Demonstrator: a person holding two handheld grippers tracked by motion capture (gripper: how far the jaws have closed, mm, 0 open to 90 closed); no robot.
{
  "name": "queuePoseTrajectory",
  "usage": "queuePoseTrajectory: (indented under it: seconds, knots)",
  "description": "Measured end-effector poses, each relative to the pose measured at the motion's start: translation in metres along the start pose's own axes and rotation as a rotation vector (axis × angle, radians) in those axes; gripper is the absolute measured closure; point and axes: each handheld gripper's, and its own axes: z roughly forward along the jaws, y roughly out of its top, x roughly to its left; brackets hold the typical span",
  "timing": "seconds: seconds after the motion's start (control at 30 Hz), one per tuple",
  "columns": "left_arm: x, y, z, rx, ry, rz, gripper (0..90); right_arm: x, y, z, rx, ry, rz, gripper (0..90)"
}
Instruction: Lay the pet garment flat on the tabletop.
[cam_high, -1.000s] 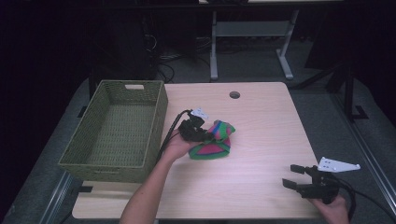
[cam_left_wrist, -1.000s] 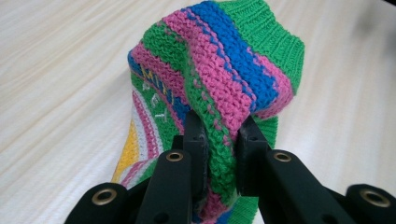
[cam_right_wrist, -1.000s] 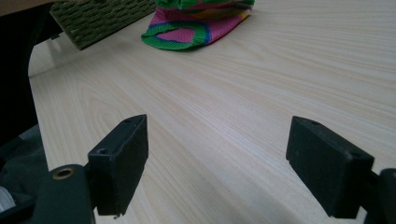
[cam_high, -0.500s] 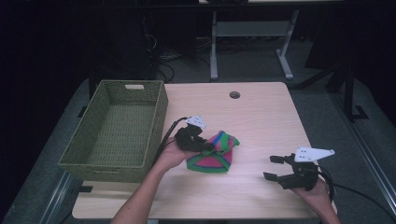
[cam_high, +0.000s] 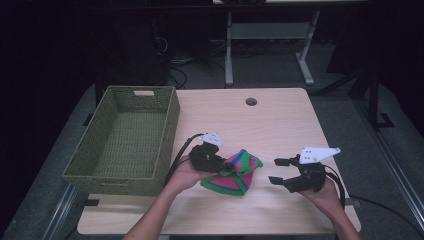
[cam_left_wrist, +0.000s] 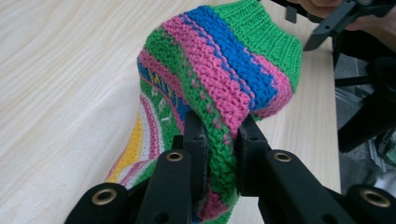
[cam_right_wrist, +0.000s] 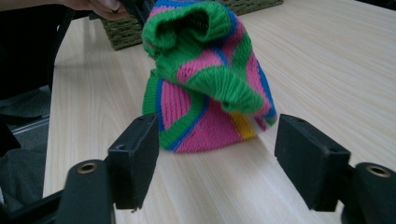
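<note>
Two grippers in our hands, low over the near half of the table (cam_high: 280, 115). Our left gripper (cam_high: 216, 161) has its jaws clamped on a fold of the knitted hat (cam_high: 234, 172); in the left gripper view the fingers (cam_left_wrist: 195, 140) pinch green-and-pink knit between them, and the hat (cam_left_wrist: 219, 79) bunches up and away from the jaws, part of it lifted off the wood. Stripes run green, pink and blue, with a patch of yellow low down.

Our right gripper (cam_high: 276, 170) sits just right of the hat, jaws spread wide, nothing between them. In the right gripper view the hat (cam_right_wrist: 208, 74) stands ahead of the gap, its green ribbed cuff folded over the top, lower edge resting on the tabletop (cam_right_wrist: 327, 60).

Further out, left of the hat, we note an olive woven basket (cam_high: 165, 125) at the table's left edge. Round cable hole (cam_high: 251, 101) near the far edge. Beyond the table, dark floor and a grey desk frame (cam_high: 270, 35).
</note>
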Motion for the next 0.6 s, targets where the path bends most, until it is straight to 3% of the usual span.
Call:
queuePoseTrajectory:
  seconds: [0.23, 0.27, 0.37, 0.43, 0.5, 0.6]
  knots:
    - [-0.004, 0.0, 0.001, 0.018, -0.03, 0.007, 77.8, 0.003, 0.011, 0.019, 0.023, 0.032, -0.048, 33.3]
    - [-0.004, 0.0, 0.003, 0.018, -0.041, 0.007, 77.8, 0.006, 0.015, 0.026, 0.035, 0.037, -0.073, 36.9]
    - [-0.007, 0.001, 0.004, 0.015, -0.055, 0.006, 77.8, 0.006, 0.017, 0.033, 0.045, 0.03, -0.077, 39.5]
    - [-0.01, 0.003, 0.006, 0.035, -0.047, 0.026, 77.6, 0.006, 0.015, 0.041, 0.066, 0.047, -0.083, 57.7]
    - [-0.008, 0.002, 0.006, 0.036, -0.046, 0.019, 76.8, 0.007, 0.014, 0.042, 0.079, 0.048, -0.095, 72.0]
    - [-0.004, 0.0, 0.004, 0.032, -0.044, 0.001, 75.4, 0.007, 0.013, 0.041, 0.084, 0.048, -0.094, 78.8]
